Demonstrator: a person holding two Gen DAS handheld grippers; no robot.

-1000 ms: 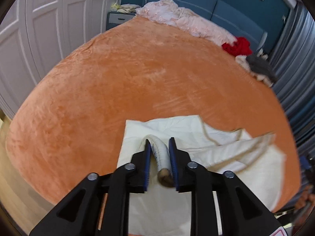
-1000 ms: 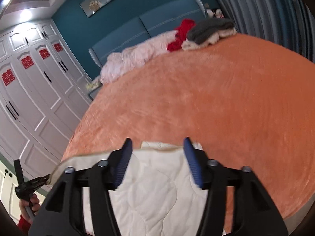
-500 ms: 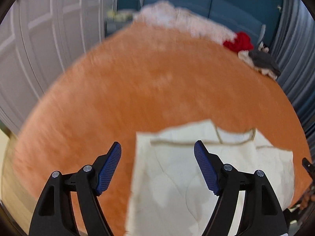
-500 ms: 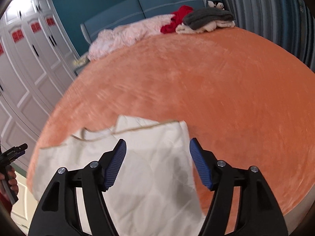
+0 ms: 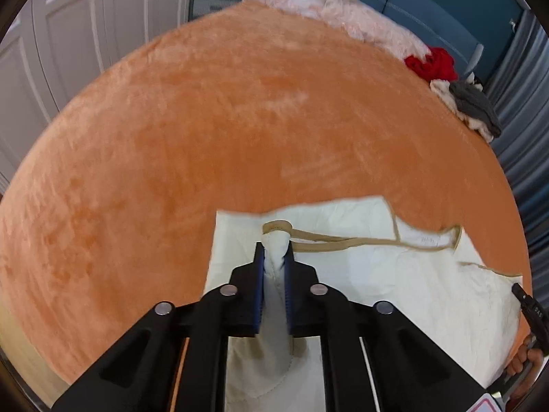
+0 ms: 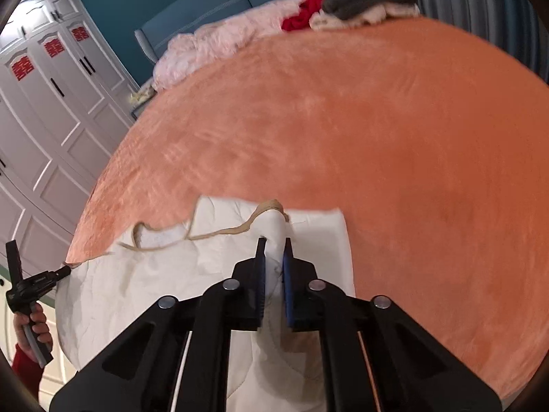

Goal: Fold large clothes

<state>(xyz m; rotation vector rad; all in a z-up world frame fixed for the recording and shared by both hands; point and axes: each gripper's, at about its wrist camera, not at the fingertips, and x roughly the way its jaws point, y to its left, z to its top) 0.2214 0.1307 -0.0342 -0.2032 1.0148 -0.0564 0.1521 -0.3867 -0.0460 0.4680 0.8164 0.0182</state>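
A cream quilted garment (image 5: 394,292) with tan trim lies spread at the near edge of the orange bed cover (image 5: 240,120). My left gripper (image 5: 274,250) has its jaws closing tight on a pinched fold by a tan-trimmed loop, and the blue pads press the cloth. In the right wrist view the same garment (image 6: 154,285) fills the lower left. My right gripper (image 6: 273,243) is closing on a raised fold near the trim, with its pads against the fabric. The cloth under both grippers is hidden.
At the head of the bed lie a pink blanket (image 5: 329,10), a red garment (image 5: 432,63) and a grey and cream pile (image 5: 473,106). White wardrobe doors (image 6: 44,120) stand on one side and grey curtains (image 5: 521,120) on the other.
The left gripper let go of a rolled piece and opened wide. Both grippers dropped toward the garment and closed on folds at its trimmed edge.
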